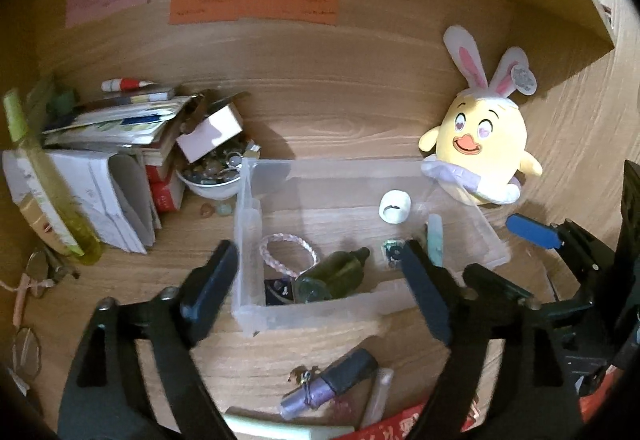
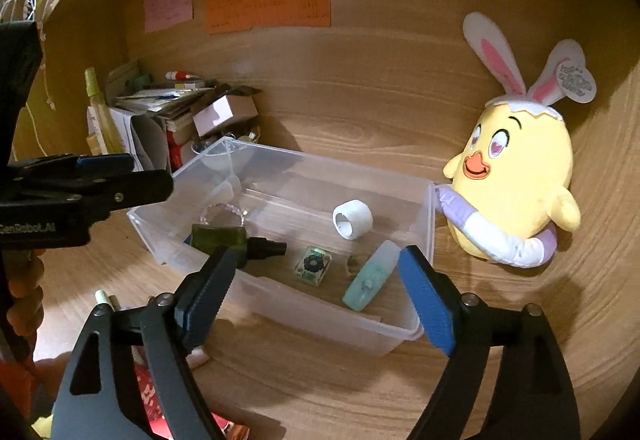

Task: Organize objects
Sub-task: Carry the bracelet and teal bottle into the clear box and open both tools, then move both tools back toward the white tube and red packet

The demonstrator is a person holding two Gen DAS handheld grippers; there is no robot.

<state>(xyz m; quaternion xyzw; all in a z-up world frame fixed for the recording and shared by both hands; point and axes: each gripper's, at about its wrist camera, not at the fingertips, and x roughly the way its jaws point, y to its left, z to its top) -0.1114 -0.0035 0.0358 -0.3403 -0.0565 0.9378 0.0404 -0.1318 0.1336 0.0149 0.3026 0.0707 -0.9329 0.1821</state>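
Since both claws, left claw and right claw, are wide open and empty, I'd go for the purple tube: on the bench, near side of the clear box, lying slantwise, nearest the left one.

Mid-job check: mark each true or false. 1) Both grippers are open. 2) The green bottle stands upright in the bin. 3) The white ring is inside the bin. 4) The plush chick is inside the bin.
1) True: left gripper and right gripper are open, holding nothing.
2) False: the green bottle lies on its side in the clear bin.
3) True: white ring.
4) False: the plush chick sits outside, against the bin's end.
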